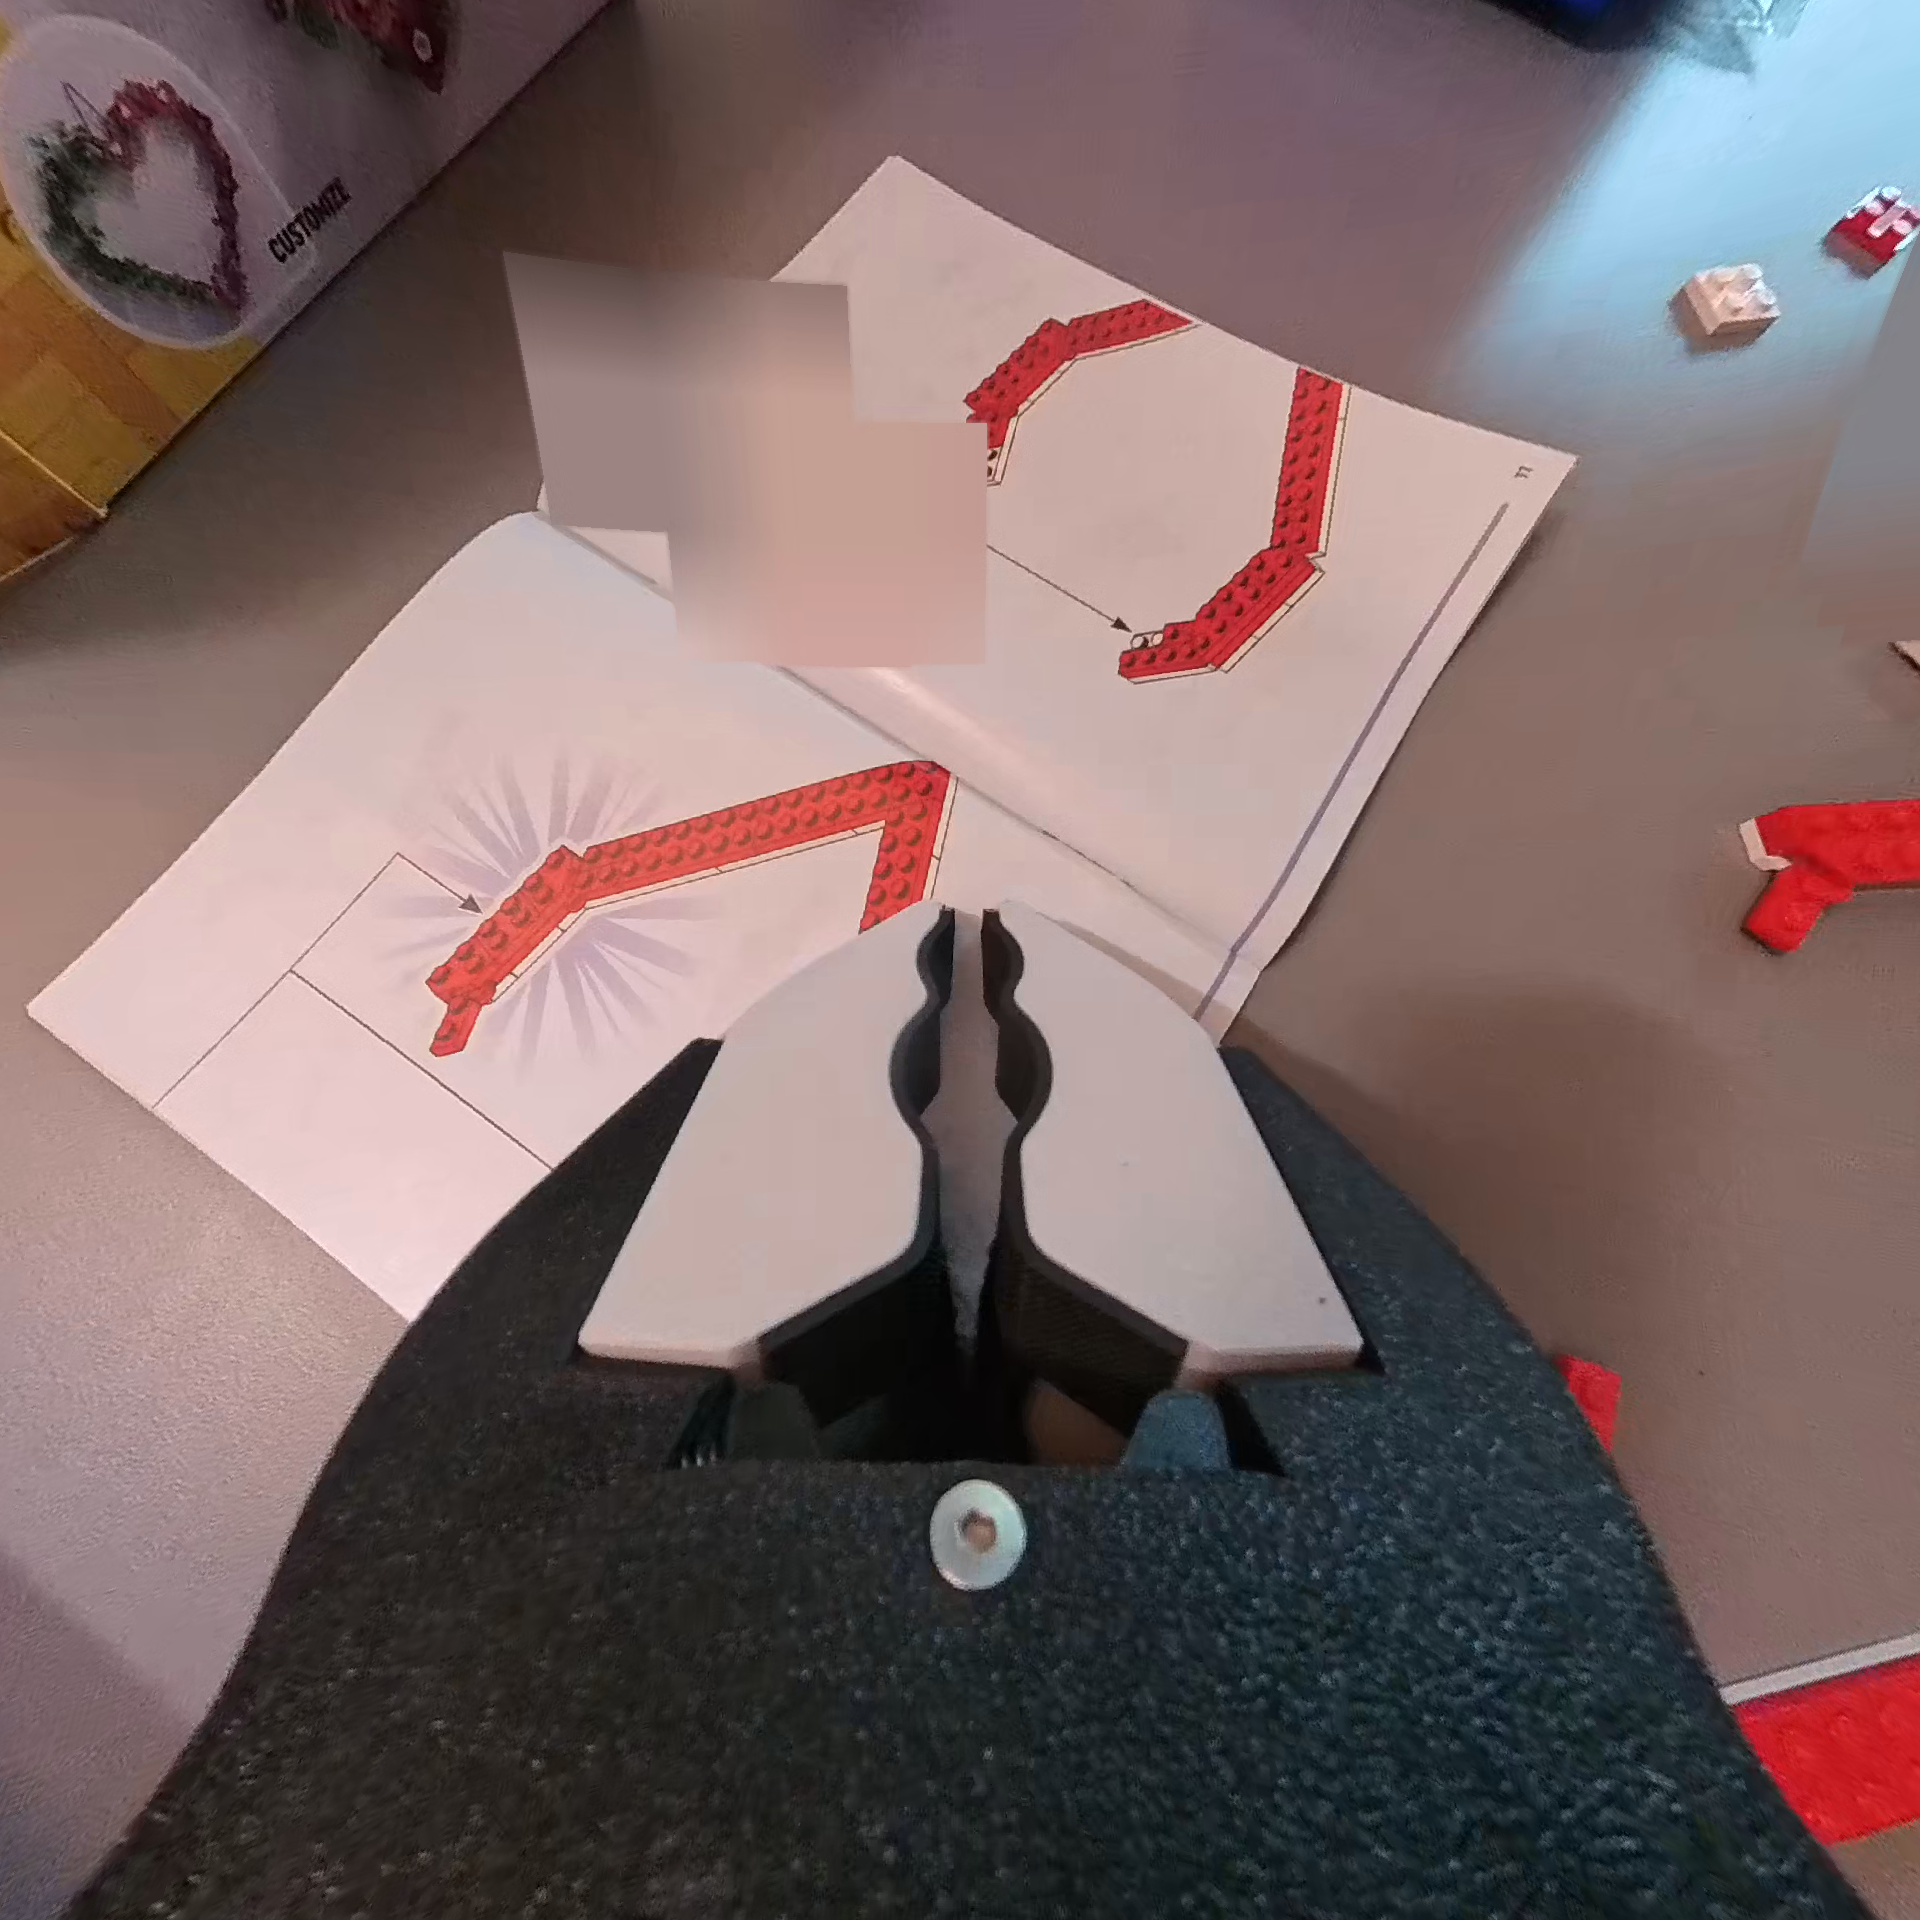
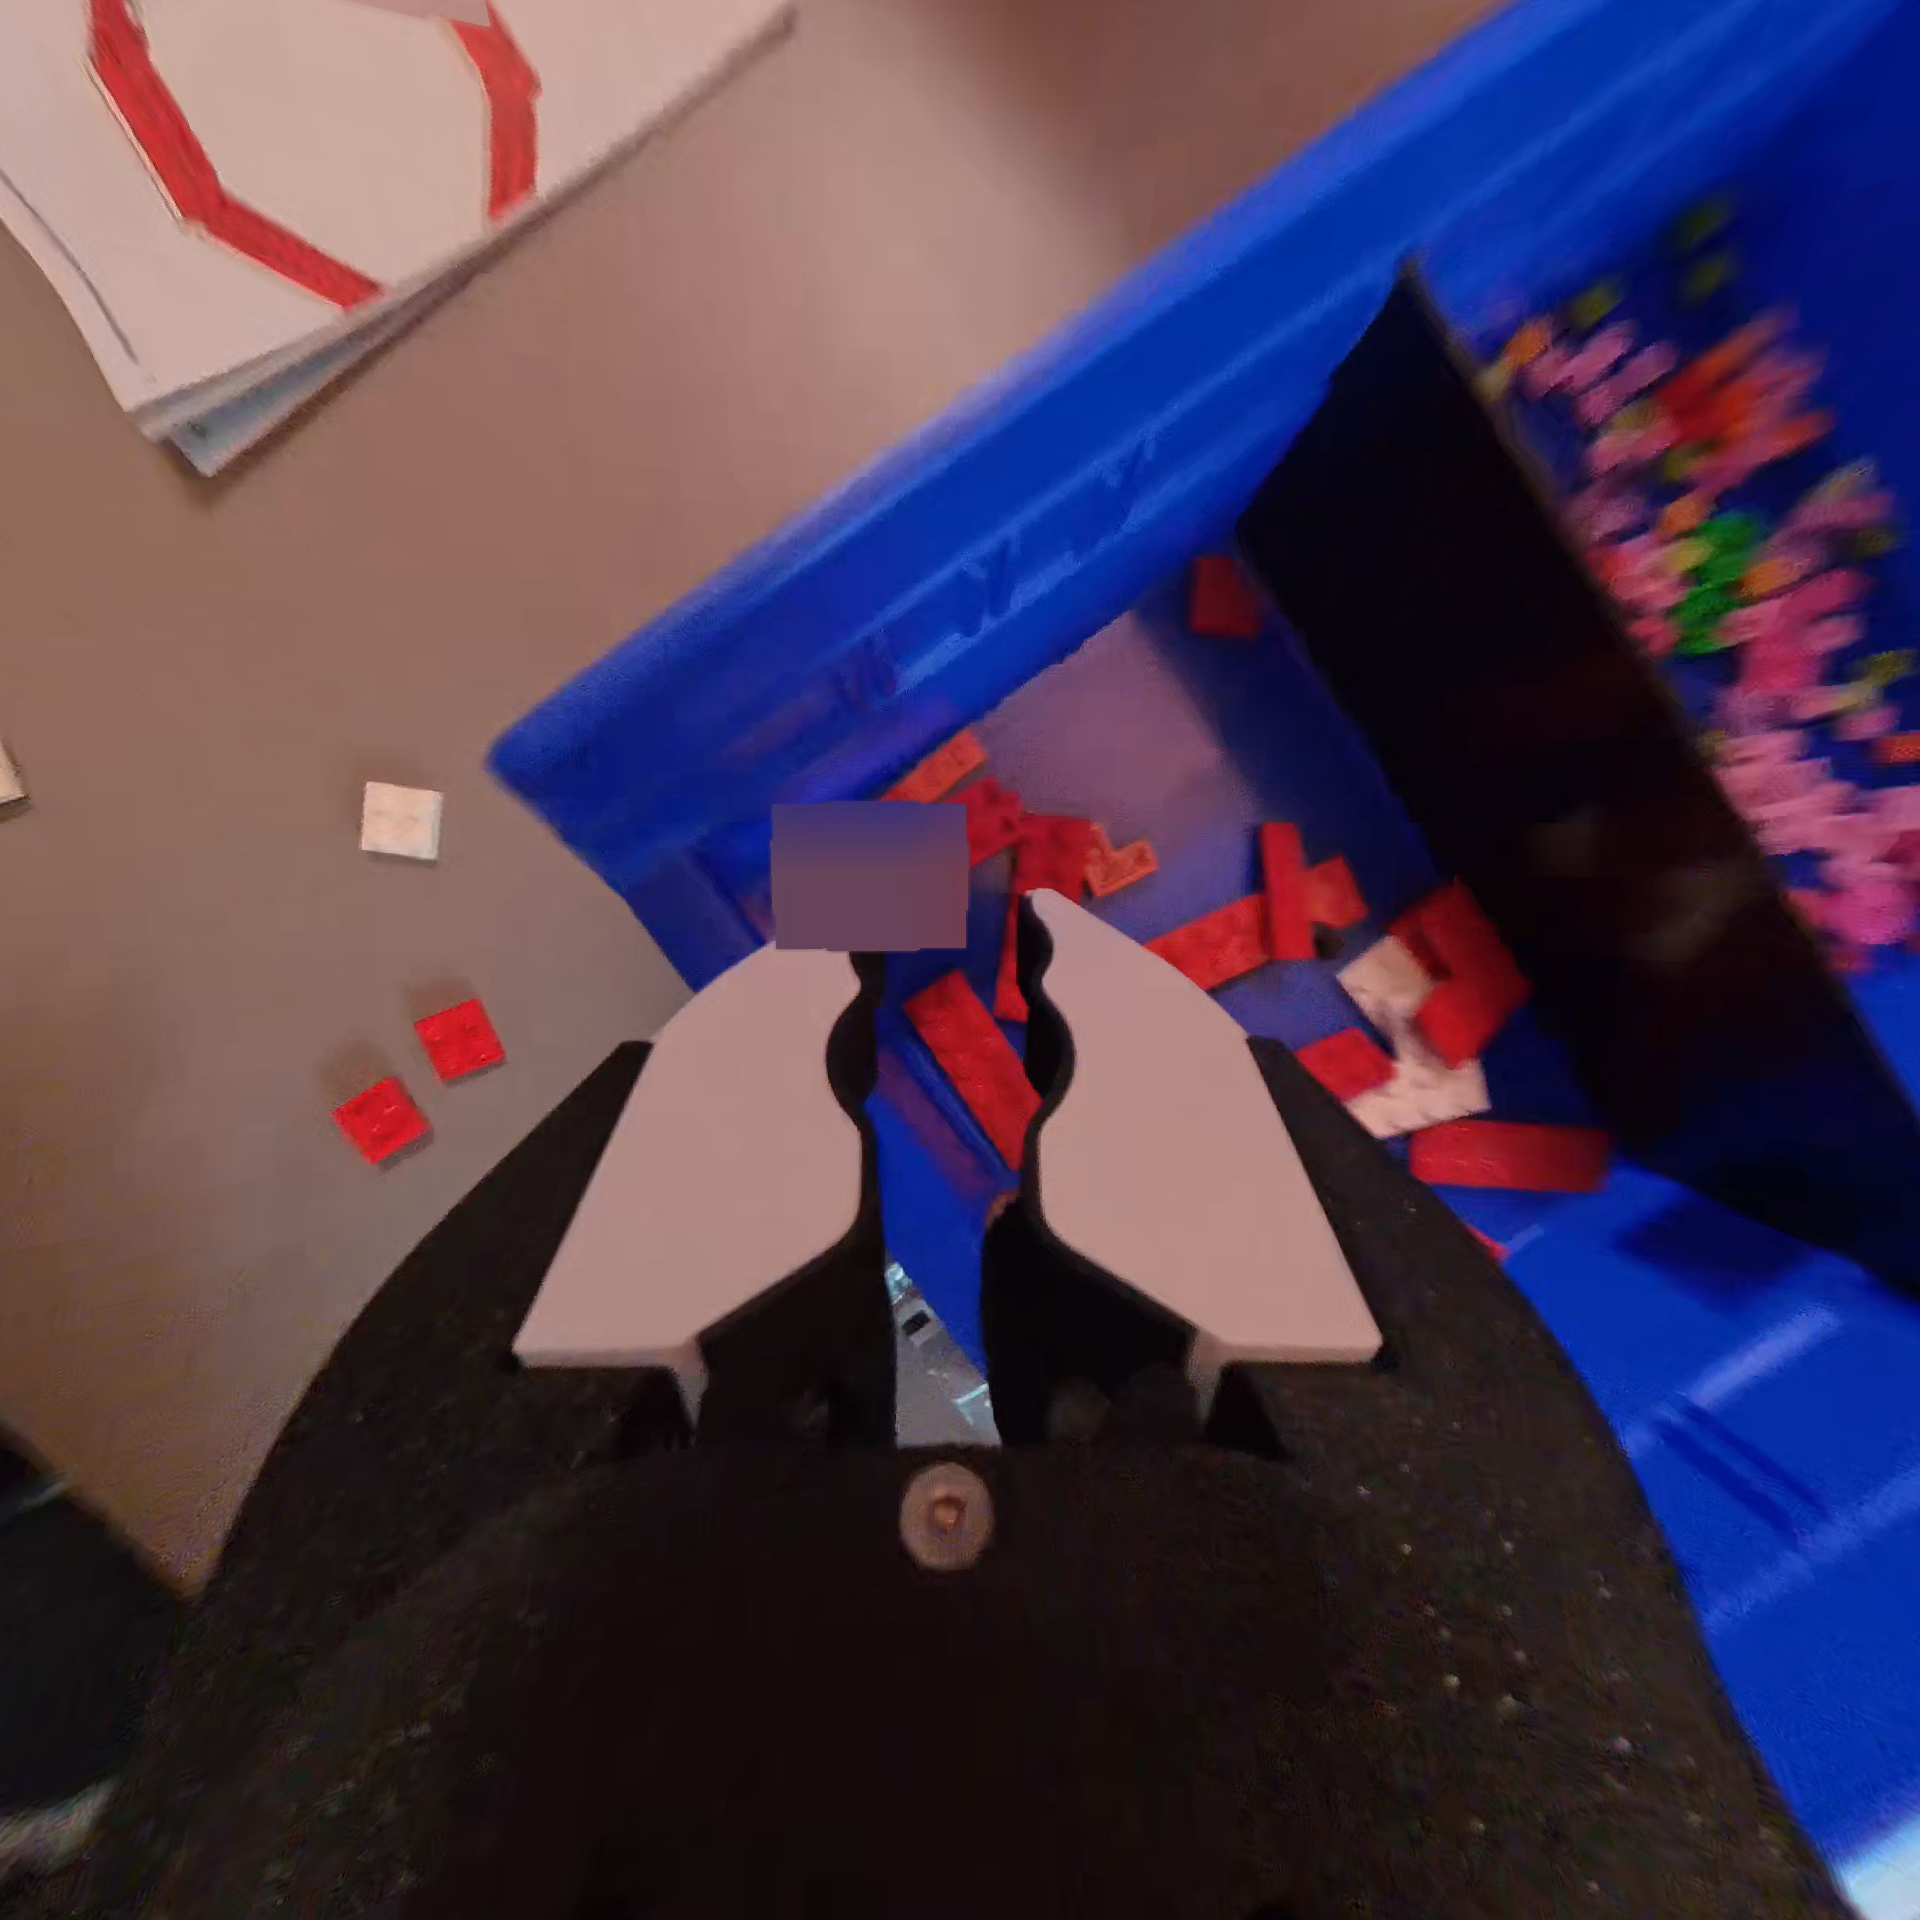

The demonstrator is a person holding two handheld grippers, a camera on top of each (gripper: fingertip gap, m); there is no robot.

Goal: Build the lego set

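Note:
My left gripper (image 1: pixel 966 920) is shut and empty, hovering over the open instruction booklet (image 1: pixel 644 717), which shows red heart-frame steps. A red partial frame piece (image 1: pixel 1829 862) lies to its right on the table, and another red built section (image 1: pixel 1839 1756) shows at the lower right. My right gripper (image 2: pixel 951 925) is open and empty above a blue bin (image 2: pixel 935 582). Several loose red plates (image 2: pixel 1216 951) and some white plates (image 2: pixel 1392 977) lie in the bin's compartment. A long red plate (image 2: pixel 977 1060) shows through the gap between the fingers, lying in the bin below.
The set's box (image 1: pixel 156 208) stands at the far left. A white piece (image 1: pixel 1725 301) and a red piece (image 1: pixel 1875 229) lie on the table. Beside the bin are a white tile (image 2: pixel 402 821) and two red square plates (image 2: pixel 459 1039). A black divider (image 2: pixel 1507 727) separates pink flower pieces (image 2: pixel 1766 644). Left tips to right tips: about 35 cm. The right gripper is farther from the red built section (image 1: pixel 1839 1756), some 40 cm, than the left, some 15 cm.

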